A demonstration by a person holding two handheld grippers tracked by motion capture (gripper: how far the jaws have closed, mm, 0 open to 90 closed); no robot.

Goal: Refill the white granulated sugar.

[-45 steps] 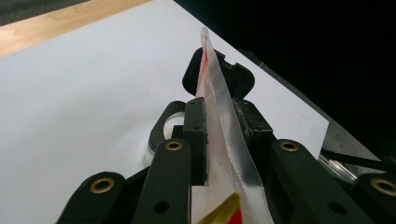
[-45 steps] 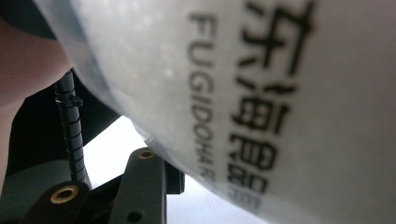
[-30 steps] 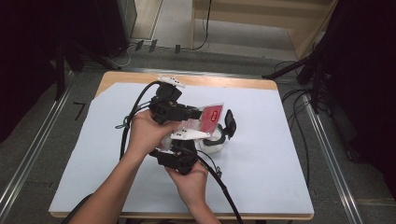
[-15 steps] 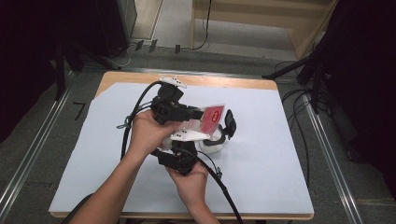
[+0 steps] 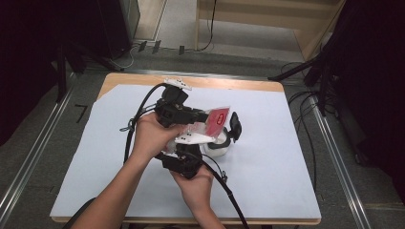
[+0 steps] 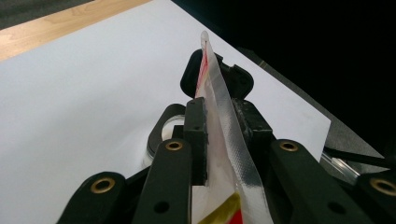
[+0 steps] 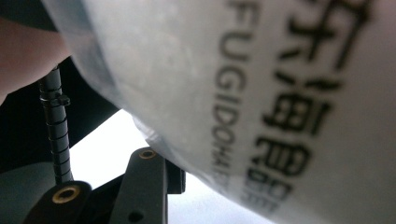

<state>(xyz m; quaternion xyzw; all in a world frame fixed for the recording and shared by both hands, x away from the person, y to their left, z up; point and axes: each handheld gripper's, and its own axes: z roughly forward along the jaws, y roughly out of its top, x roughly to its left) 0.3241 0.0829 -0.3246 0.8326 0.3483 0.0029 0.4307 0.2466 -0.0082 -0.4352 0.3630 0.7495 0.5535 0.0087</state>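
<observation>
1. White sheeting covers the wooden counter (image 5: pixel 267 157), which stands on a grey floor with dark curtains at both sides.
2. Near the middle of the counter, the left gripper (image 6: pixel 223 122) has its two black jaws pressed flat against a thin plastic pouch (image 6: pixel 219 116); the pads clamp the pouch's sealed edge from both sides, with only the film between them.
3. From above, the left gripper (image 5: pixel 203 117) points toward the counter's right, and the pouch (image 5: pixel 216 119) stands out of it, clear at the edge with a red printed patch.
4. The right gripper (image 5: pixel 203 139) sits just below the left one, the two hands close together; its jaw tips are hidden under the pouch and its own white plate, so how wide they stand I cannot tell from above.
5. In the right gripper view, the pouch (image 7: pixel 261 93) lies very close over the lens, whitish with dark printed lettering; one black jaw rises at the lower left, apart from the film, and the other jaw is covered, so a grip cannot be confirmed.
6. Just beyond the pouch, a round white-and-black object (image 5: pixel 224 145) rests on the sheeting, partly hidden.
</observation>
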